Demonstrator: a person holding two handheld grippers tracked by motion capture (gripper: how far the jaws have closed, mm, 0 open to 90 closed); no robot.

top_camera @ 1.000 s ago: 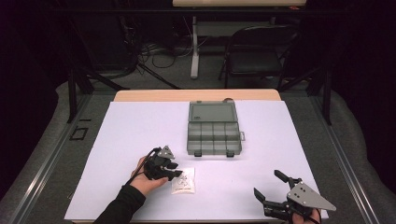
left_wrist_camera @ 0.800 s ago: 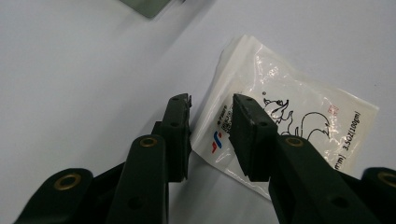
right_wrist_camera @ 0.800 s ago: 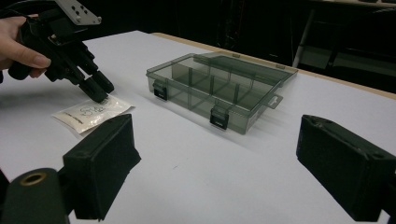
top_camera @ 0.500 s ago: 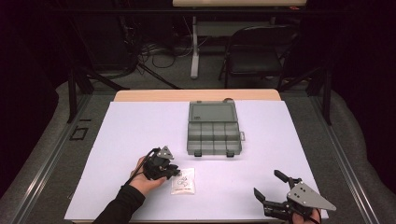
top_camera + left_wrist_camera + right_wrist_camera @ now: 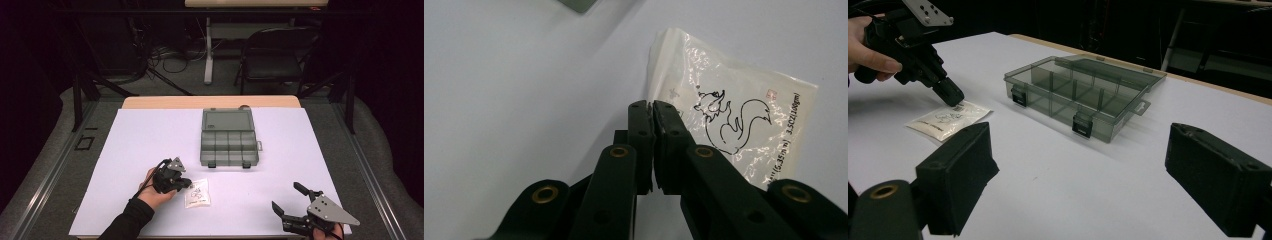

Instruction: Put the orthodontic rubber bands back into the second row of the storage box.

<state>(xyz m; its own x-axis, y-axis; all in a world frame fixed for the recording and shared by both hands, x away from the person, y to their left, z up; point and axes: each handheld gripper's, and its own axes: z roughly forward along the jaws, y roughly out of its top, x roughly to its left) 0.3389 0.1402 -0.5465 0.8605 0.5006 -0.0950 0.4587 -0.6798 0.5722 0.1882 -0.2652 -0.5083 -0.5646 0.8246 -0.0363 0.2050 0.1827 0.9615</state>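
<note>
Your left tongs (image 5: 186, 183) sit at about 7 o'clock on the white tabletop (image 5: 140, 140), tips angled down at the near-left edge of the bag (image 5: 198, 193). In the left gripper view the tongs (image 5: 653, 106) have their 2 jaws pressed together, with no real gap between them, right at the bag's (image 5: 744, 120) edge. You cannot tell from these pictures whether a bit of plastic is caught between them or they merely touch it. Your left hand (image 5: 152, 192) wraps the gripper body from behind.

The bag is a small clear plastic packet lying flat, with a squirrel outline (image 5: 729, 120) and some small print on it. It lies between 6 and 7 o'clock on the tabletop, just right of the left tongs and near the front edge. In the right gripper view the bag (image 5: 948, 119) shows under the left tongs (image 5: 954, 99), flat on the surface.

Your right tongs (image 5: 289, 199) rest at about 5 o'clock, near the front edge, jaws spread wide with nothing between them. In the right gripper view the tongs (image 5: 1078, 175) frame bare tabletop.

The box (image 5: 228, 138) stands at the centre, toward 12 o'clock, well apart from both tongs. It is a smoky clear organiser with its lid laid open at the far side, dividers inside, and 2 latches on the near wall. Its compartments (image 5: 1068, 97) look empty.
</note>
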